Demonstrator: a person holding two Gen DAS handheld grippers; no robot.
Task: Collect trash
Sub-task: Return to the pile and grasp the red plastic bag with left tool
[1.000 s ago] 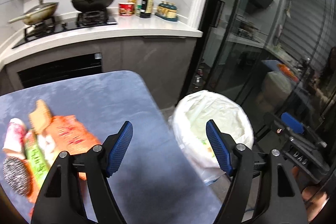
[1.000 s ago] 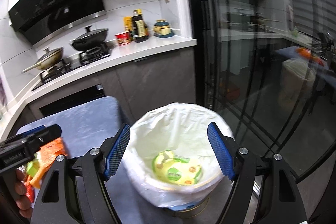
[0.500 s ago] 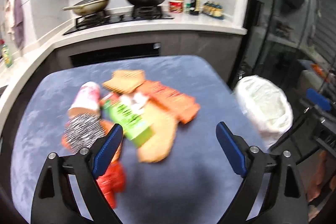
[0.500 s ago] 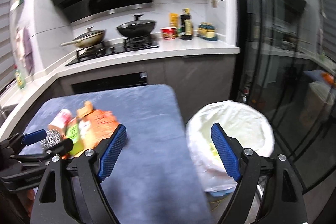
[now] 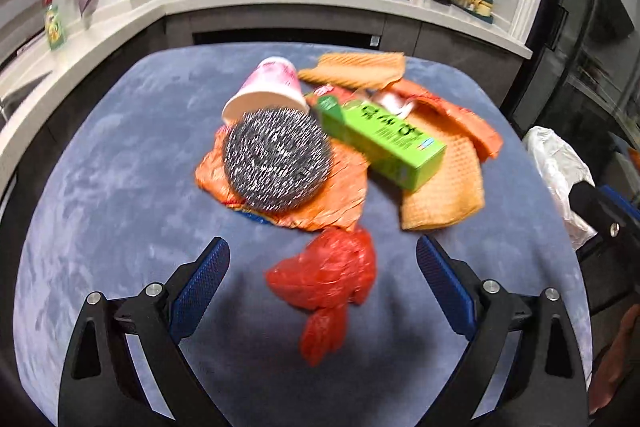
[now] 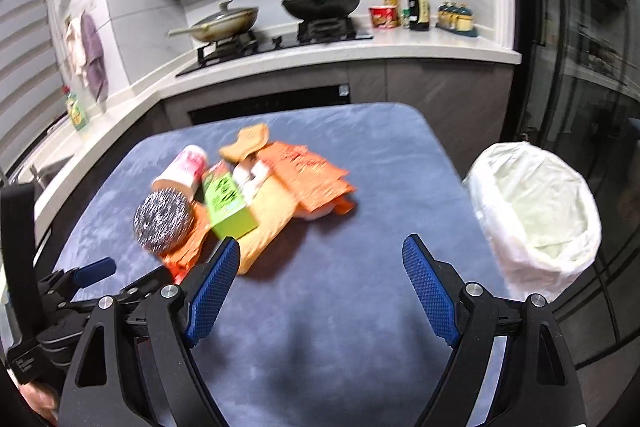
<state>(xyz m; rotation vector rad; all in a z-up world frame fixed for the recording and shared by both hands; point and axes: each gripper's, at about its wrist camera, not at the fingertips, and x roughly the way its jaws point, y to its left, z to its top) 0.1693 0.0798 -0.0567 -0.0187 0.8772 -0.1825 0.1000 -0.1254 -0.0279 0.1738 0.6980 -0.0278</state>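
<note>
My left gripper [image 5: 322,285] has just spread its jaws wide, empty, above the red plastic bag [image 5: 326,279] low in frame. The trash pile — steel scourer [image 5: 276,159], green box [image 5: 380,141] — sits mid-frame. My right gripper [image 6: 320,291] is likewise released over bare blue table [image 6: 332,339], lined bin [image 6: 536,211] at right.

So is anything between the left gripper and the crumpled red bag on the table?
Nothing visible. The left gripper is open and empty, its jaws spread to either side of the red bag, which lies alone on the blue table nearer than the steel scourer and the rest of the pile.
</note>
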